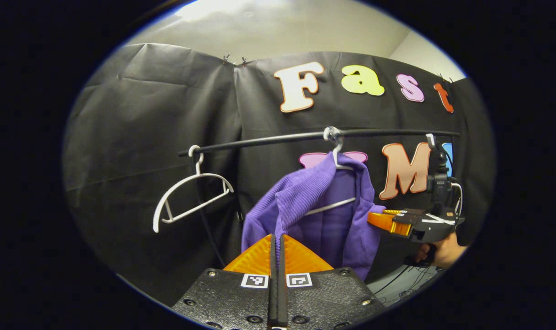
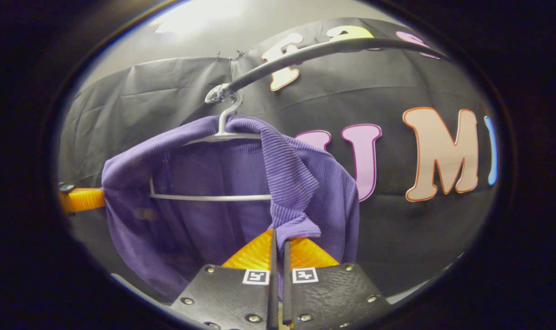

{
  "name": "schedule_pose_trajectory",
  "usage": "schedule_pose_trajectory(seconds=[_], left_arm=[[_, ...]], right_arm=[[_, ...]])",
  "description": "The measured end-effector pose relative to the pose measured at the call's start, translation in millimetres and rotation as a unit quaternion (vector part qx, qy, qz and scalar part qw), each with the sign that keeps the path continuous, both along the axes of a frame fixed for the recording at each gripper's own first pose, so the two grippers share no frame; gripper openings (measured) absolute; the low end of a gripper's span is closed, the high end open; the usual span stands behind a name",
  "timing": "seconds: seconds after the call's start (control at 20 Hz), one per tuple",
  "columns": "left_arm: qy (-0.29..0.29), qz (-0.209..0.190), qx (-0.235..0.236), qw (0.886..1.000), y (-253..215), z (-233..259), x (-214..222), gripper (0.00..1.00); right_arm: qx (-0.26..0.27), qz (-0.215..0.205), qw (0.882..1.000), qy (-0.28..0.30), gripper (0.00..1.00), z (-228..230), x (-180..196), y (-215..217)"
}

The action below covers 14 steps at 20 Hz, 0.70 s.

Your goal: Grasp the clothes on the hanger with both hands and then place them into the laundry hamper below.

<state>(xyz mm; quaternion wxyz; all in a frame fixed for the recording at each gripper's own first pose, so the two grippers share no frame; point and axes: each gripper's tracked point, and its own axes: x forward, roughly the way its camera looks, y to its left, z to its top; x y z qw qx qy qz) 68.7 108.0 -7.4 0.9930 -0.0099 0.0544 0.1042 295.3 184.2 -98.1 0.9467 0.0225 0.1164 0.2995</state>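
Note:
A purple knit garment (image 1: 319,215) hangs on a white hanger (image 1: 336,153) from a black rail (image 1: 268,141). My left gripper (image 1: 278,237) is shut, pinching a ribbed fold of its left shoulder. In the left gripper view, the right gripper (image 1: 372,218) meets the garment's right edge, held by a hand (image 1: 445,253). In the right gripper view, the garment (image 2: 204,220) drapes over the hanger (image 2: 223,133), and my right gripper (image 2: 278,234) is shut on a hanging fold of it. The left gripper's fingers (image 2: 81,200) reach the cloth's far edge.
An empty white hanger (image 1: 190,197) hangs tilted at the rail's left end. The black cloth wall (image 1: 145,137) stands close behind the rail (image 2: 323,49). A strip of pale floor with cables (image 1: 399,284) shows at the lower right.

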Motion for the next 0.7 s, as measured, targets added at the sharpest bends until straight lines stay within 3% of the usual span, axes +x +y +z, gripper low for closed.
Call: schedule_pose_trajectory(seconds=[0.2, 0.5, 0.7], left_arm=[[-0.02, 0.001, 0.009, 1.0, 26.7, 32.3, -2.0, 0.0], [-0.026, -0.008, 0.039, 0.999, 81.3, 64.3, 21.7, 0.0], [-0.044, -0.028, 0.082, 0.995, 105.9, 78.4, 50.5, 0.0]], right_arm=[[-0.016, -0.005, 1.0, -0.01, 0.0, 9.4, -4.4, 0.4], [0.007, -0.097, 0.995, -0.012, 0.0, 36.4, 25.4, -33.1], [-0.017, -0.136, 0.989, -0.046, 0.0, 55.8, 41.2, -54.8]])
